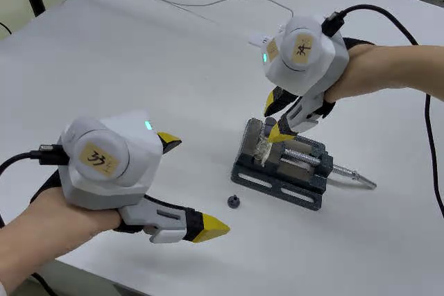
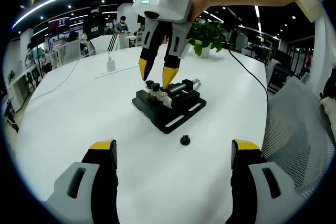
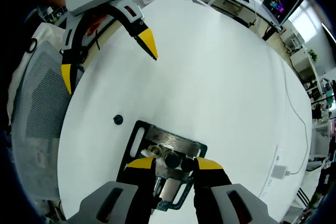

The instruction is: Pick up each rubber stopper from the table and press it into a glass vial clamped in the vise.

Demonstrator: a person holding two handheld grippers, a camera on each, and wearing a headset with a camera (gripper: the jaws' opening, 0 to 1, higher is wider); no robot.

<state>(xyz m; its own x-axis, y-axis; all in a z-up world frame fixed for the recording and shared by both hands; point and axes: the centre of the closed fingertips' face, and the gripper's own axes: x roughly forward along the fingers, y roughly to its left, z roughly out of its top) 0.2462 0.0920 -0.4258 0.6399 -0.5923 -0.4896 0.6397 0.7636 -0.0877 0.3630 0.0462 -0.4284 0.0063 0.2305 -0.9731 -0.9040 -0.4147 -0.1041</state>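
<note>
A small black vise (image 1: 281, 171) stands on the white table and clamps glass vials (image 1: 263, 148). Two of them carry black stoppers (image 3: 170, 158) on top, as the left gripper view also shows for the vials (image 2: 153, 86). My right gripper (image 1: 273, 120) hangs just above them, open, one yellow tip on each side; between its own tips (image 3: 175, 162) nothing is held. One loose black rubber stopper (image 1: 234, 202) lies on the table in front of the vise. My left gripper (image 1: 191, 185) hovers wide open just short of that stopper (image 2: 185, 140), apart from it.
The vise's screw handle (image 1: 350, 175) sticks out to the right. Cables (image 1: 208, 1) trail across the far part of the table (image 1: 139, 60). The table's near edge runs close under my left hand. A mesh chair (image 2: 299, 129) stands beside the table.
</note>
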